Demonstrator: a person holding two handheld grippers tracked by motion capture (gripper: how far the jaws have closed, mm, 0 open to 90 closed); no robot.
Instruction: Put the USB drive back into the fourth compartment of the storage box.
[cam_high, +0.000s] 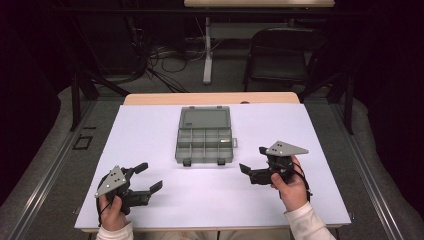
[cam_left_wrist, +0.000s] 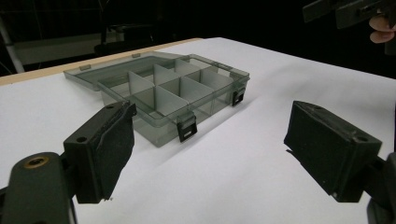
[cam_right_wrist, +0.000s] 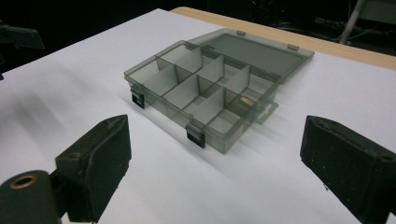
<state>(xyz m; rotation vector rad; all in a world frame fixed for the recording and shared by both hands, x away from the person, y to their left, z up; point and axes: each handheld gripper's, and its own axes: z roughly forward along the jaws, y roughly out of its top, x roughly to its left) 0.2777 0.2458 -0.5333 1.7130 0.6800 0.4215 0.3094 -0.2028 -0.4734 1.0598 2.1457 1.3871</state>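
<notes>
Both grippers, left (cam_high: 148, 177) and right (cam_high: 253, 161), hover spread wide and empty near the table's (cam_high: 150, 130) front edge. Toward the white top's far middle lies an open box (cam_high: 204, 135), perhaps holding something small. Beyond, a dark room, cables (cam_high: 165, 62), chair (cam_high: 280, 55).

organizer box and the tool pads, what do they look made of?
Box: likely hard plastic, smoky grey and see-through; the dividers and the table show through its walls, and its edges glint. Latches look like opaque black plastic. Left tool pads: matte black with a slightly fuzzy face, perhaps rubber or foam; cannot tell which.
</notes>
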